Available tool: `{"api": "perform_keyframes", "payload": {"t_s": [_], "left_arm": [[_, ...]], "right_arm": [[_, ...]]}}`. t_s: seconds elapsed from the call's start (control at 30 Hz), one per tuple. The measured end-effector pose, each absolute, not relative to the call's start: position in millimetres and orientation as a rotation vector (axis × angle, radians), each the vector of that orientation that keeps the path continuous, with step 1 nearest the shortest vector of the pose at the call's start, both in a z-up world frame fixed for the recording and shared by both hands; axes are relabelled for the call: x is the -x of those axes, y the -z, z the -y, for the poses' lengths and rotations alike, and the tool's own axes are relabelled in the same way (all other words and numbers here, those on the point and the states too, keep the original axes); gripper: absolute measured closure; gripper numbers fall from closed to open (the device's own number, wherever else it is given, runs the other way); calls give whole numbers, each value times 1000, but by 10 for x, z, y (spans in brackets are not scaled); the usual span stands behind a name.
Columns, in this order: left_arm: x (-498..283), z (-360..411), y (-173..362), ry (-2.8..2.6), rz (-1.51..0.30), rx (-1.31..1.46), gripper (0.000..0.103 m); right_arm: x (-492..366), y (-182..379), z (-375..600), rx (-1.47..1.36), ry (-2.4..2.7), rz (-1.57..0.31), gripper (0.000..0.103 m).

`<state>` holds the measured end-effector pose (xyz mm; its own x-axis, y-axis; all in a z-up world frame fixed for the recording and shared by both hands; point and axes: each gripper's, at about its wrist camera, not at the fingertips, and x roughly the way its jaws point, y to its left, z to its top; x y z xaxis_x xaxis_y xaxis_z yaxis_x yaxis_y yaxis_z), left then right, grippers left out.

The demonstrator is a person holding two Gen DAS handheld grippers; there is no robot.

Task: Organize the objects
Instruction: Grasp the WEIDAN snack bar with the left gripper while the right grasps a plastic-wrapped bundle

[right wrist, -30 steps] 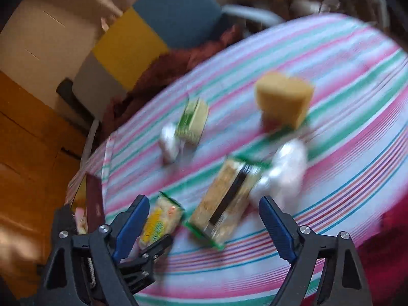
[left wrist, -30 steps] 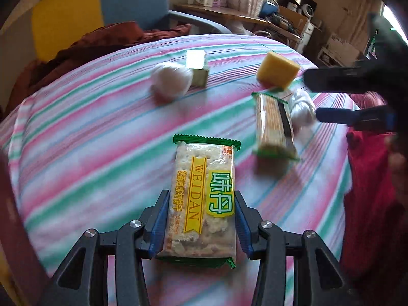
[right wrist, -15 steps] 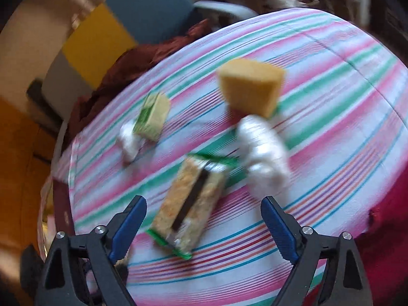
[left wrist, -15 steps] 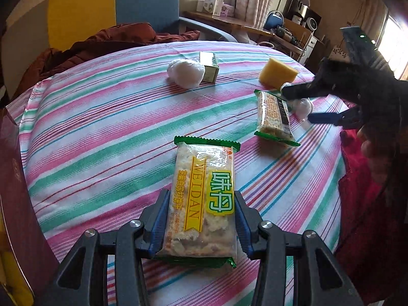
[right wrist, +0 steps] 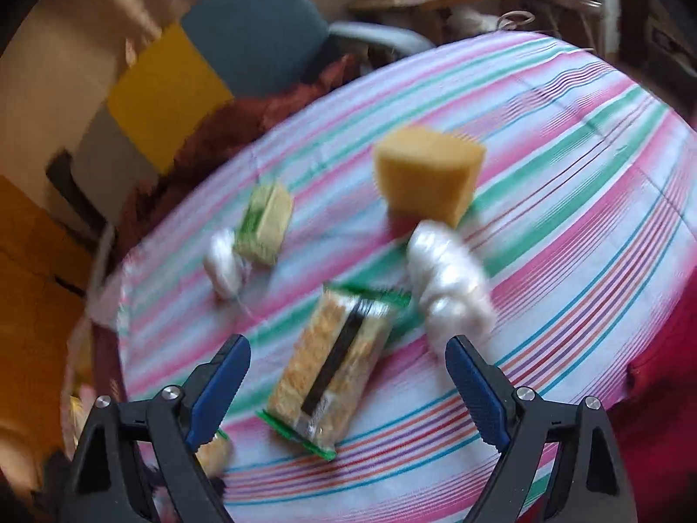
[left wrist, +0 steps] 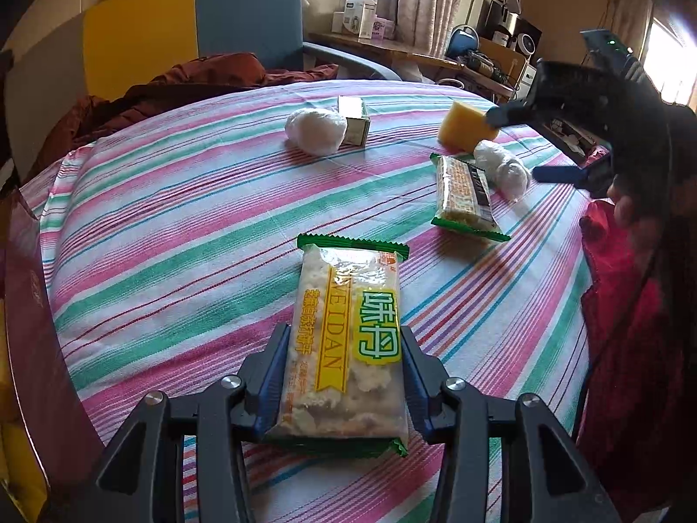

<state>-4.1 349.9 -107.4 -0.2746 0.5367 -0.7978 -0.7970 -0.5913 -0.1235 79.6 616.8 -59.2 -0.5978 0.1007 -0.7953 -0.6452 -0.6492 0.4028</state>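
Observation:
My left gripper [left wrist: 344, 348] is shut on a green-edged cracker pack [left wrist: 348, 340] held just above the striped round table [left wrist: 174, 226]. My right gripper [right wrist: 348, 375] is open and empty, hovering over a second cracker pack [right wrist: 335, 361], which also shows in the left wrist view [left wrist: 464, 194]. A white wrapped bundle [right wrist: 448, 279] lies beside that pack's far end, by the right finger, and a yellow sponge [right wrist: 429, 174] sits just beyond. The right gripper [left wrist: 518, 144] shows in the left wrist view at the right.
A second white bundle [left wrist: 316, 130] and a small green-and-white box [left wrist: 355, 120] sit at the table's far side. A chair with a brown cloth [left wrist: 196, 83] stands behind the table. A red garment [left wrist: 618, 305] is at the right edge.
My right gripper has moved in over the second cracker pack and the white bundle. My left gripper still holds its pack, and its view has shifted slightly.

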Motion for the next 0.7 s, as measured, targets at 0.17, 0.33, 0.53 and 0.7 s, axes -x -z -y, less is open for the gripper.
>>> {"api": "perform_keyframes", "payload": {"t_s": [0.17,0.33,0.53,0.7], "left_arm": [[41,-3488,1087,-1966,-368,1054,55],[29,-3479,1093,-1971,-365,1040,55],[24,-3465,1088,-1971,-361,1031,55],[12,-3464,1086,-1968,-371,1024,55]], "right_arm": [[-1063,468,-6509,891,-2117,-984,11],[-1028,645,-6609,962,-2067,-986,20],[-836,837,-6534,1095,-2058,-880,53],[-889,881,-6547,1136,-2058,-817,67]]}}
